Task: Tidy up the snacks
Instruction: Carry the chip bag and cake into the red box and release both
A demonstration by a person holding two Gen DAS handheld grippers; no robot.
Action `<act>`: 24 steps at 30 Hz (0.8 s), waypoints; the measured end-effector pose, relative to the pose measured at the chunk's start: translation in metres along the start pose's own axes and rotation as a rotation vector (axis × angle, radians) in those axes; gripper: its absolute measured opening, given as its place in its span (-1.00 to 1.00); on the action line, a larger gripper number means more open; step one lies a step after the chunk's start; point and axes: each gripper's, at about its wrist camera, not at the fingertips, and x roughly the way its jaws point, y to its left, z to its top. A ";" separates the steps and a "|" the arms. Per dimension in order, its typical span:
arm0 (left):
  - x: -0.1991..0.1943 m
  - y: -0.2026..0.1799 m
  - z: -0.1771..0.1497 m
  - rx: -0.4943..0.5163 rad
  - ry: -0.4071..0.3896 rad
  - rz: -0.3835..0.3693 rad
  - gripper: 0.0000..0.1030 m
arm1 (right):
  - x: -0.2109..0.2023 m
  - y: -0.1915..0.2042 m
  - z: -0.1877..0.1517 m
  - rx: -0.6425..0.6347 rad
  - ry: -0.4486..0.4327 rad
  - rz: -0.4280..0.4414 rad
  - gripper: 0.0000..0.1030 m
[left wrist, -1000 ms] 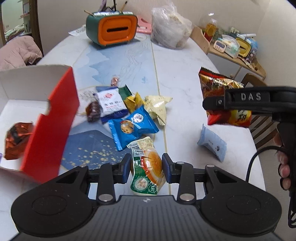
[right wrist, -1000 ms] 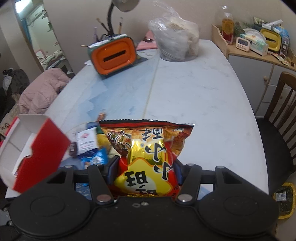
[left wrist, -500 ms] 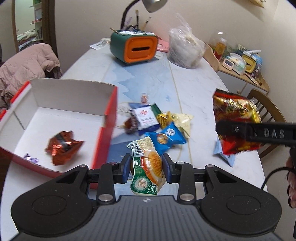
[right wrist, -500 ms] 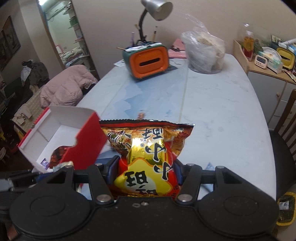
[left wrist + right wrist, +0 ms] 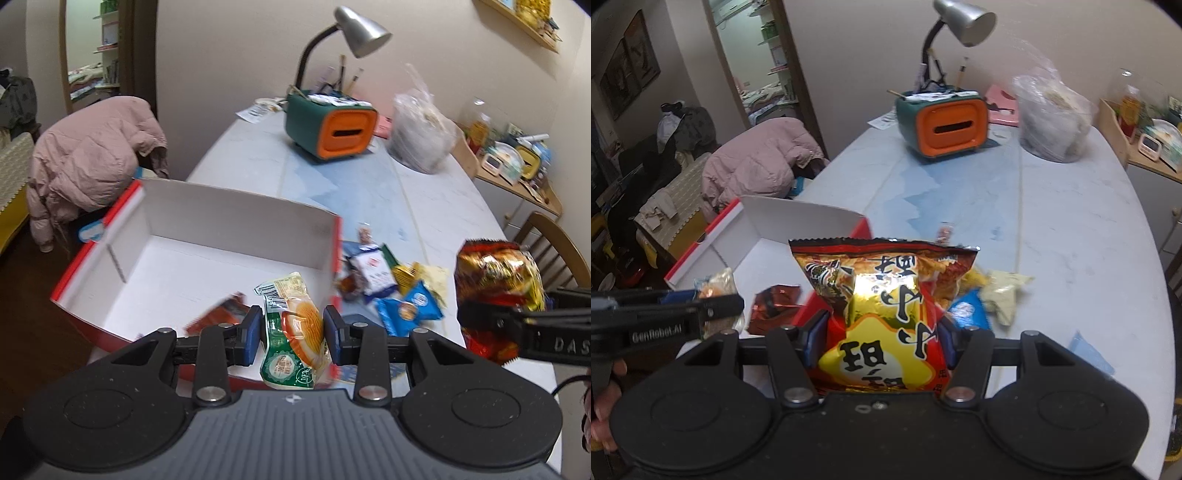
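Note:
My left gripper (image 5: 293, 328) is shut on a green and white pastry packet (image 5: 295, 332) and holds it over the near edge of the open red box (image 5: 236, 210) with a white inside. A brown foil snack (image 5: 774, 306) lies inside the box. My right gripper (image 5: 882, 339) is shut on a red and gold chip bag (image 5: 882, 314), held just right of the box's red side wall. That bag (image 5: 498, 291) also shows at the right of the left wrist view. Loose snacks (image 5: 399, 291) lie on the table right of the box.
An orange and green tissue box (image 5: 332, 133), a desk lamp (image 5: 354, 33) and a clear plastic bag (image 5: 421, 136) stand at the table's far end. A pink jacket (image 5: 92, 166) hangs over a chair at left. A wooden chair (image 5: 554, 243) stands at the table's right edge.
Both grippers have swung left and risen with their packets. The left one now hangs over the box, and the chip bag has come close to the box's right wall.

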 end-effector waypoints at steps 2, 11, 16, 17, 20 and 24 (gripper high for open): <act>0.001 0.013 0.005 -0.001 -0.001 0.009 -0.33 | 0.005 0.012 0.002 -0.010 0.001 0.003 0.11; 0.014 0.067 0.028 -0.002 -0.009 0.053 -0.32 | 0.041 0.055 0.012 -0.036 0.033 -0.012 0.11; 0.029 0.093 0.037 0.005 0.002 0.072 -0.32 | 0.063 0.074 0.021 -0.058 0.048 -0.015 0.11; 0.033 0.097 0.038 0.007 0.007 0.079 -0.32 | 0.068 0.079 0.022 -0.063 0.050 -0.016 0.11; 0.045 0.109 0.041 0.009 0.024 0.096 -0.32 | 0.085 0.088 0.028 -0.077 0.059 -0.016 0.11; 0.062 0.121 0.044 0.020 0.048 0.107 -0.32 | 0.109 0.097 0.035 -0.100 0.073 -0.025 0.11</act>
